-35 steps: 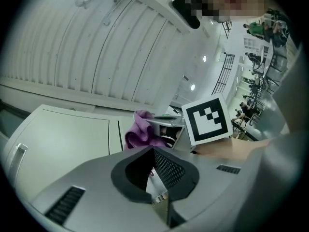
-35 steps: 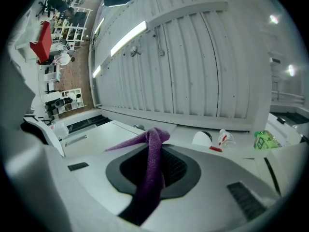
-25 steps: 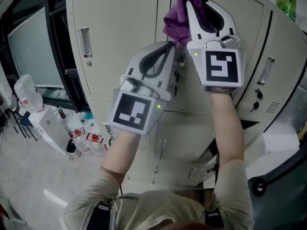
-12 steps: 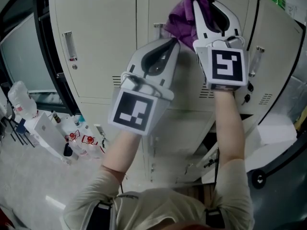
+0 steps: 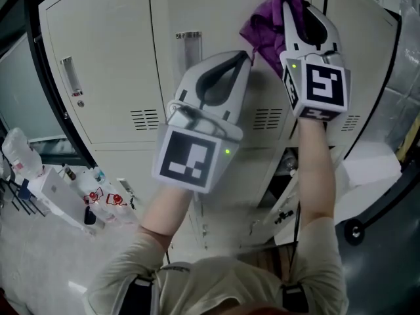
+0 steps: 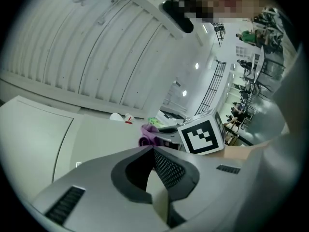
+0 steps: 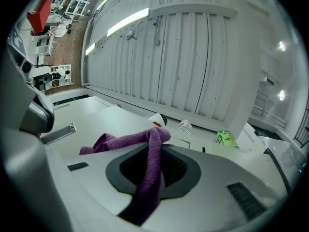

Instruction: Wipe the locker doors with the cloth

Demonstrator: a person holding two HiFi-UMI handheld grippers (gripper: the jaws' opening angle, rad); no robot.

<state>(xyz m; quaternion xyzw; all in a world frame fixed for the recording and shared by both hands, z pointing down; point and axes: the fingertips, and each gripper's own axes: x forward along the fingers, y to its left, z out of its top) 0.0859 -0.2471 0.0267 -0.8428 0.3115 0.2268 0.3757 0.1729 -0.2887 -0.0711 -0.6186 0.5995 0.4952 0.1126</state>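
Right hand-held gripper (image 5: 289, 5): I hold its jaws clamped on the purple cloth (image 5: 261, 33), up against the middle locker door (image 5: 167, 90) near its top edge, the cloth's length trailing down-left. Left hand-held gripper (image 5: 244, 58): jaws together, empty, just below the cloth.

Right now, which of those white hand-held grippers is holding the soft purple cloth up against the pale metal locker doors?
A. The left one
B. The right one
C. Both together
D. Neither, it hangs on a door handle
B: the purple cloth runs down between the jaws of the right gripper, pinched there, while the left gripper has its jaws together on nothing.
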